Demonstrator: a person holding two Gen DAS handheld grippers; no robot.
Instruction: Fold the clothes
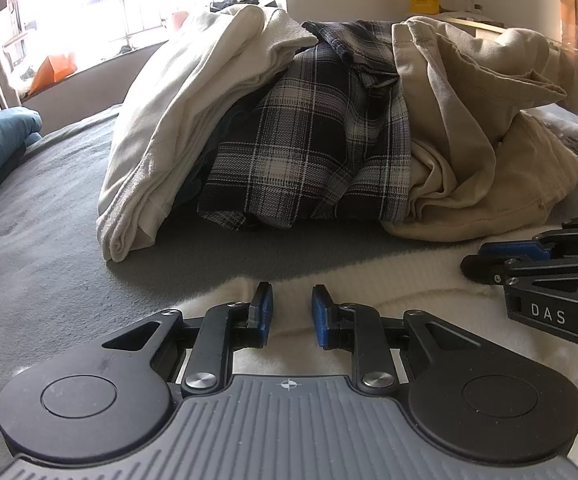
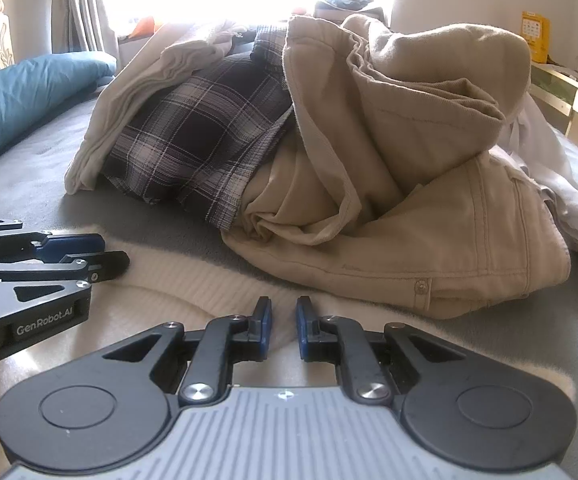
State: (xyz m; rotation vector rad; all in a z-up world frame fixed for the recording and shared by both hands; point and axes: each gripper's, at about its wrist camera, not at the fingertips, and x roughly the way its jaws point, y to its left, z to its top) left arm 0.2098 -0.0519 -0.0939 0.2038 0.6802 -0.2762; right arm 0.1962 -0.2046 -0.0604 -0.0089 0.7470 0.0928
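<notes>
Your left claw (image 1: pixel 292 312) and right claw (image 2: pixel 283 324) (jaws slightly parted, gripping nothing) hover over the cream knit sweater (image 2: pixel 193 284), which lies on the bed (image 1: pixel 49 216) before the clothes pile (image 1: pixel 309 128).

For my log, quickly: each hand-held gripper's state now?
Left hand-held gripper: slightly apart over cream sweater, grip cannot be told.
Right hand-held gripper: the same.

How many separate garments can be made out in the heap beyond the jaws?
4, maybe more hidden beneath: an off-white garment on the heap's left, a plaid shirt in the middle, beige trousers on the right, and a white garment behind those.
</notes>
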